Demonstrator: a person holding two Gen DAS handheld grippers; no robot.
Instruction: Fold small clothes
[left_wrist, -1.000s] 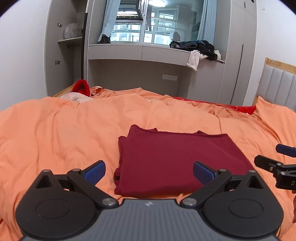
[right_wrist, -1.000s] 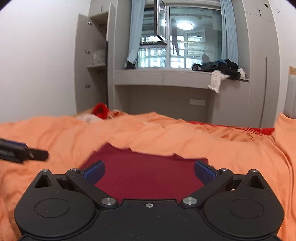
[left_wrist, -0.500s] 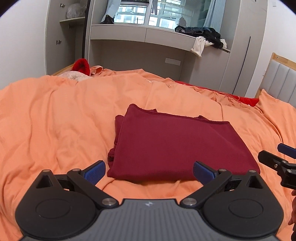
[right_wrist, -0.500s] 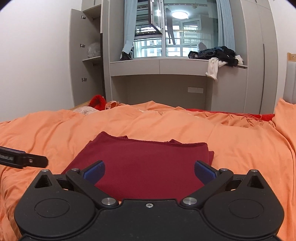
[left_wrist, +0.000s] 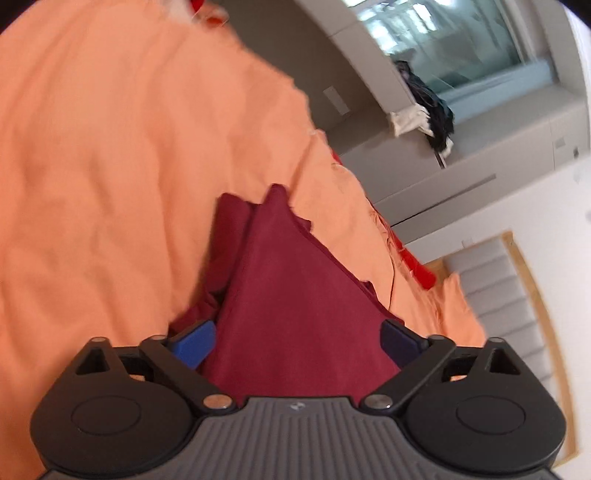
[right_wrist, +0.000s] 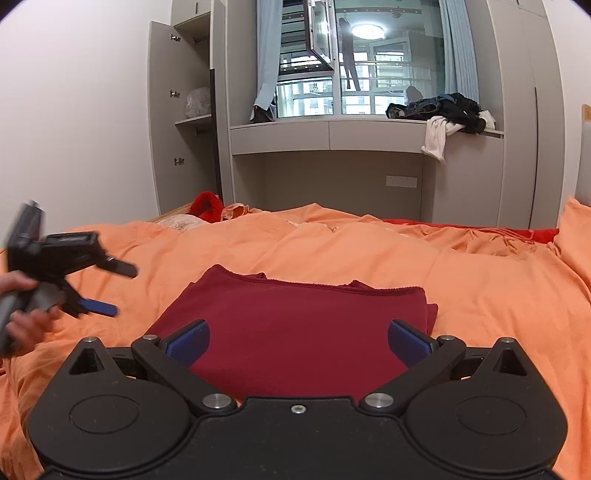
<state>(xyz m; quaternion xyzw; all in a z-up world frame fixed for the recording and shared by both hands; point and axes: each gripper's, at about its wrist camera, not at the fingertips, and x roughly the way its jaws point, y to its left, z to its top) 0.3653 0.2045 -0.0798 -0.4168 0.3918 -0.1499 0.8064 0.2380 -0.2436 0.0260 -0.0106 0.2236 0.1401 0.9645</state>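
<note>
A folded dark red garment (left_wrist: 295, 295) lies flat on the orange duvet (left_wrist: 110, 166). My left gripper (left_wrist: 297, 341) is rolled on its side at the garment's left edge. Its jaws are closing, the cloth's edge lies between them, and the blue pads (left_wrist: 192, 343) stand wide apart without pressing it. In the right wrist view the left gripper (right_wrist: 118, 290) sits at the left, held by a hand (right_wrist: 22, 325), just off the garment (right_wrist: 295, 317). My right gripper (right_wrist: 299, 339) hovers open over the garment's near edge, holding nothing.
The orange duvet (right_wrist: 406, 258) covers the whole bed. A red item (right_wrist: 207, 206) lies at the far end. Clothes (right_wrist: 443, 110) are piled on the window ledge. A padded headboard (left_wrist: 509, 295) stands at the right, and an open wardrobe (right_wrist: 184, 129) at the back left.
The left gripper has rolled onto its side and dropped down to the garment's left edge, with cloth now between its jaws. The right gripper has stayed in place.
</note>
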